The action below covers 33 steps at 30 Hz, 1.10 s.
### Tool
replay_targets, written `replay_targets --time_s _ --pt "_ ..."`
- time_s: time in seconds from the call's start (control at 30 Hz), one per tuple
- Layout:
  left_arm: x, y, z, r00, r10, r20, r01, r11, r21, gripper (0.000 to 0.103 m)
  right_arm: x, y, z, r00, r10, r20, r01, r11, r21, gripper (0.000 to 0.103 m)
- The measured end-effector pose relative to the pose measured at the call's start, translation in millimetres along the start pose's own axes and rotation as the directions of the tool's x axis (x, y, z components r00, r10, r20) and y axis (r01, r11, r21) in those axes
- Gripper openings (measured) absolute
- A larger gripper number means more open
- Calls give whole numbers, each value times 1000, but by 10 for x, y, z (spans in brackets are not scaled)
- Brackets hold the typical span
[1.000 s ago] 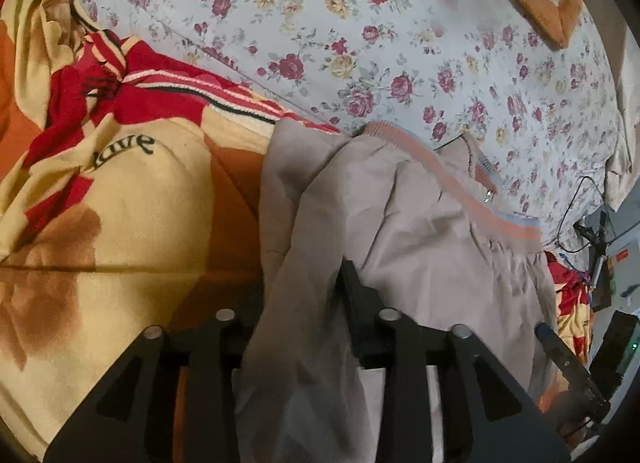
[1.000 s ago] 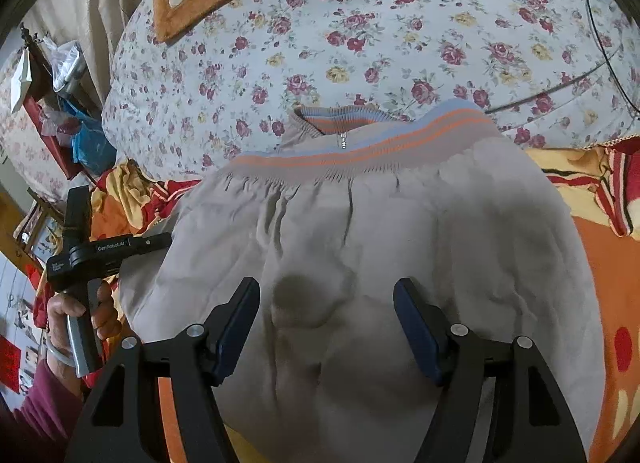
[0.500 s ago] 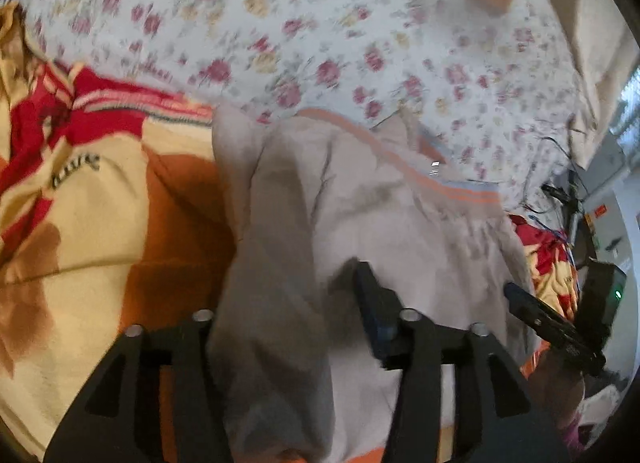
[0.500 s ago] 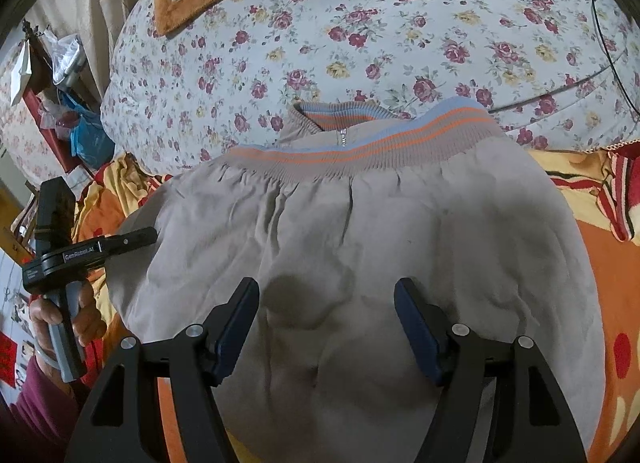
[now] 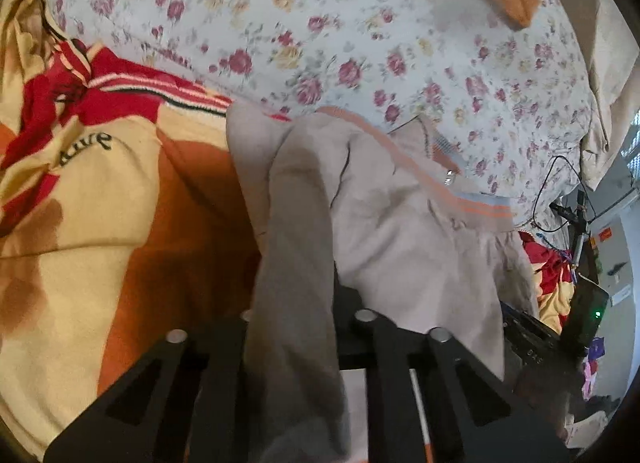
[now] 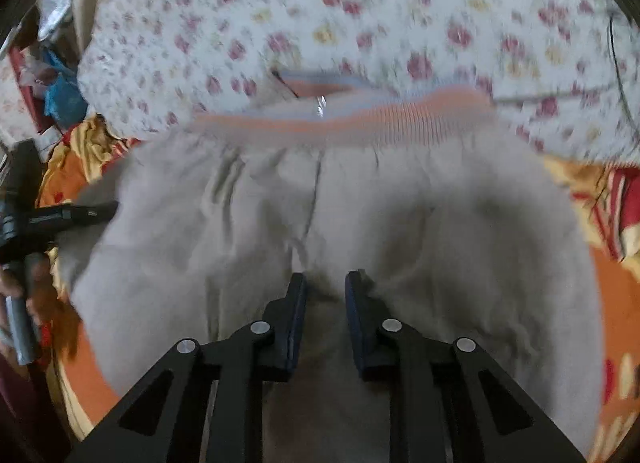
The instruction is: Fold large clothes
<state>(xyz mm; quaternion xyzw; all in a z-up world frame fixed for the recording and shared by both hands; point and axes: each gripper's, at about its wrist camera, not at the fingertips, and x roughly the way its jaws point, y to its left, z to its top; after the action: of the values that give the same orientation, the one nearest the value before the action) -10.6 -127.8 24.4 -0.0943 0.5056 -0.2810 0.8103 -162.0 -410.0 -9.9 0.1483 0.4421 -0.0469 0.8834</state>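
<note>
Garment (image 6: 400,223) grabbed w/ both tools: left gripper (image 5: 292,303) pinched on a fabric ridge, right gripper (image 6: 325,287) just narrowed onto a bunch betw. pads. No fold seen yet; folding left.

One beige garment (image 6: 280,203), two grippers, one floral sheet (image 5: 360,23), one orange blanket (image 5: 100,203).

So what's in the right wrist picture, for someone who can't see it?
The right gripper has just been closing and pinches a fold of the beige jacket spread on a flowery bed. The left gripper touches the jacket's left edge.
</note>
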Motion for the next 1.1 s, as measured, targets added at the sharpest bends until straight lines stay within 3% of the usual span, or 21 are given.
replay_targets --time_s 0.07,0.23,0.3,0.33,0.37,0.43,0.47,0.53,0.6,0.63,0.73,0.83,0.9,0.97,1.03,1.1 --pt "-136 -57 -7 1000 -20 18 20 1000 -3 8 -80 -17 18 1000 27 13 -27 999 21 22" --pt "-381 -393 -24 999 -6 52 1 995 95 7 -339 -19 115 983 131 127 -140 988 64 29" --pt "-400 -551 -28 999 5 50 -11 993 117 7 -175 77 127 980 183 81 -187 981 43 38" --pt "-417 -632 -27 999 6 49 -13 992 126 7 7 96 86 980 200 1 -200 979 48 41" --pt "-440 -721 -24 999 5 48 -12 990 138 7 144 89 28 985 162 -51 -159 985 62 37" --pt "-492 -948 -11 999 -8 42 1 987 163 7 33 74 27 986 164 -23 -161 984 75 36" --pt "-523 -1031 -21 999 -16 41 8 984 176 7 -112 29 76 979 202 -19 -199 975 98 39" --pt "-552 -1280 -26 999 -22 44 11 976 220 7 -481 -133 134 971 225 82 -234 965 123 41" --pt "-528 -1576 -41 999 -19 44 7 965 261 7 -825 -393 163 975 140 171 -170 970 172 65" --pt "-492 -1743 -58 999 -19 45 6 959 284 6 -929 -508 156 976 106 192 -145 969 201 69" --pt "-278 -2229 -153 1000 -13 28 3 938 347 6 -1160 -1073 44 969 59 241 -145 922 359 70" --pt "62 -2680 -329 999 -26 -26 34 921 387 5 -1215 -1598 -141 964 82 252 -207 824 527 70" --pt "233 -2874 -476 997 -41 -61 62 915 399 5 -1221 -1914 -239 949 108 295 -277 734 620 70" --pt "454 -3042 -665 993 -48 -107 89 903 420 5 -1193 -2088 -286 941 125 316 -315 669 673 70" --pt "646 -3094 -811 989 -44 -138 100 899 427 6 -1191 -2136 -289 937 141 321 -332 652 681 70" --pt "719 -3095 -899 978 -78 -193 154 893 422 27 -1187 -2057 -217 939 152 309 -325 687 650 70"
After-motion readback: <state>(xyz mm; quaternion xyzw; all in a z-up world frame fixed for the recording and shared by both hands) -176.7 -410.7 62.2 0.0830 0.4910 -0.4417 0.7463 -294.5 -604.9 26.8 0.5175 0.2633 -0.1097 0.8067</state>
